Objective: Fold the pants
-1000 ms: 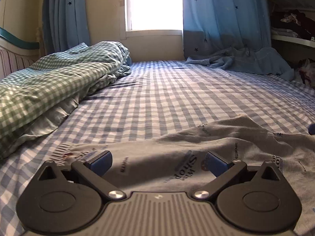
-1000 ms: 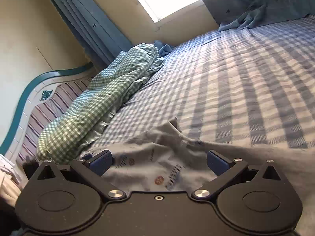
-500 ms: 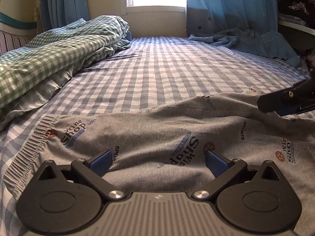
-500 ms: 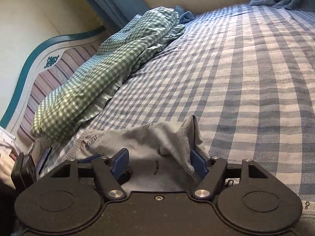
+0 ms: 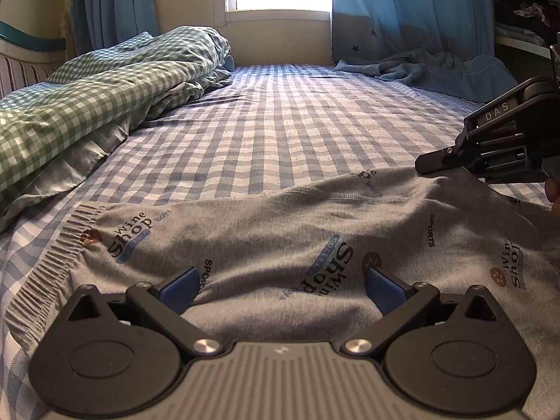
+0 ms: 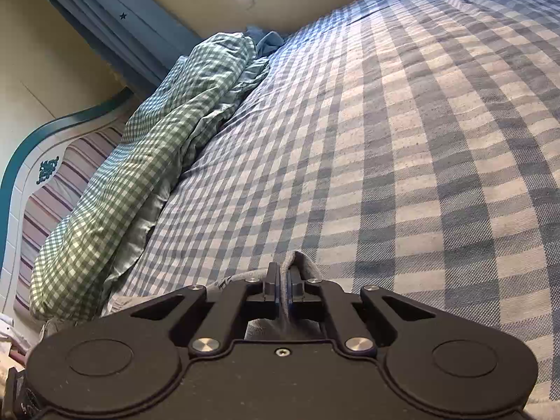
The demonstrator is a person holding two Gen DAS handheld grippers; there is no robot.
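Observation:
Grey printed pants lie spread across the blue checked bed, their elastic waistband at the left. My left gripper hovers low over the middle of the pants, open, with its blue pads apart and only flat cloth under them. My right gripper shows at the right edge of the left wrist view, its tip on the far edge of the pants. In the right wrist view that gripper is shut on a pinched fold of the grey pants, which sticks out past the fingertips.
A rolled green checked quilt lies along the left side by the headboard. A blue cloth is heaped at the far right under the curtains. The blue checked sheet stretches to the window wall. Shelves stand at the far right.
My right gripper moved in over the far edge of the pants and its jaws went from wide open to shut on a fold of cloth. The left gripper tipped down slightly and stayed open.

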